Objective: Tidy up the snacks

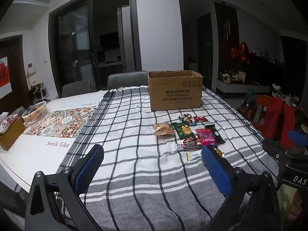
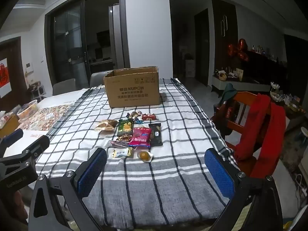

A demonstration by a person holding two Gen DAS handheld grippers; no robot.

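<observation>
**Snacks laid out, box waiting, both tongs wide and empty**

The snacks [image 2: 134,132] lie in a loose cluster at the middle of the right-wrist frame, flat on the checked cloth [image 2: 173,173] that covers the surface, just in front of the open cardboard box [image 2: 132,90]. The box stands upright with its mouth up and its printed long side facing the viewer, apparently set there as the place the packets are meant to go. Laying the packets flat, mostly side by side, seems meant to leave each one easy to pick singly.

The left tongs [image 1: 152,165] hover low in the left-wrist frame, released, with nothing between the blue pads. The right tongs [image 2: 156,169] hang likewise, spread wide and empty, well short of the pile and tipped down toward it. Both look poised to start, nothing yet taken.

The green packet [image 2: 125,127], the pink packet [image 2: 140,137] and the black packet [image 2: 156,134] run with their long axes roughly toward the box. The white bar [image 2: 121,152] lies crosswise, its long axis left to right. The round yellow sweet [image 2: 145,156] sits nearest the right tongs and has no clear heading.
</observation>
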